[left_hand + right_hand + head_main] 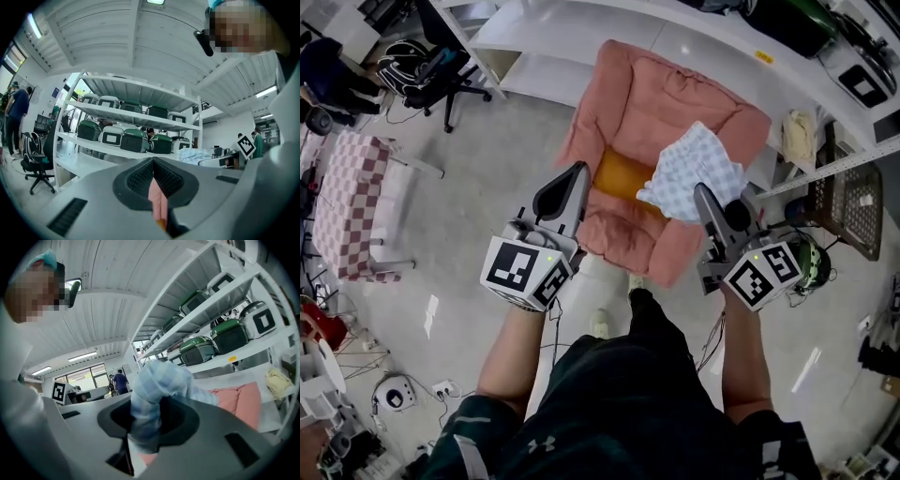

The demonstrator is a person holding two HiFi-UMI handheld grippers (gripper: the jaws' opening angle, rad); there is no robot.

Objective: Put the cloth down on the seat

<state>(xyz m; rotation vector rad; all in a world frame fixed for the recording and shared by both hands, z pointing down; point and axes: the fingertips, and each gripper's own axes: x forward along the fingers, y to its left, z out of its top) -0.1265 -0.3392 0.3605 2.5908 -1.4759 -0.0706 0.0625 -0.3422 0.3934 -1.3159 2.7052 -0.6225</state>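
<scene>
Pink padded seat (628, 94), crumpled pale blue checked cloth (694, 173) clamped in right tool (703, 195), left tool (577, 174) closed, empty

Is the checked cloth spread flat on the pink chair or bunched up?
Bunched up: the cloth is gathered and pinched between the right tool's jaws, hanging over the chair, not laid flat.

Grey left hand-held gripper (578, 173), right hand-held gripper (703, 194), black-and-white marker cubes (525, 272), dark shirt (619, 412)

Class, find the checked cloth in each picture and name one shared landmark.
Head view: cloth right of centre, over the pink seat.
Left gripper view: cloth small, right of centre.
Right gripper view: cloth central, gripped in the right tool.
Shared landmark: white shelves.
</scene>
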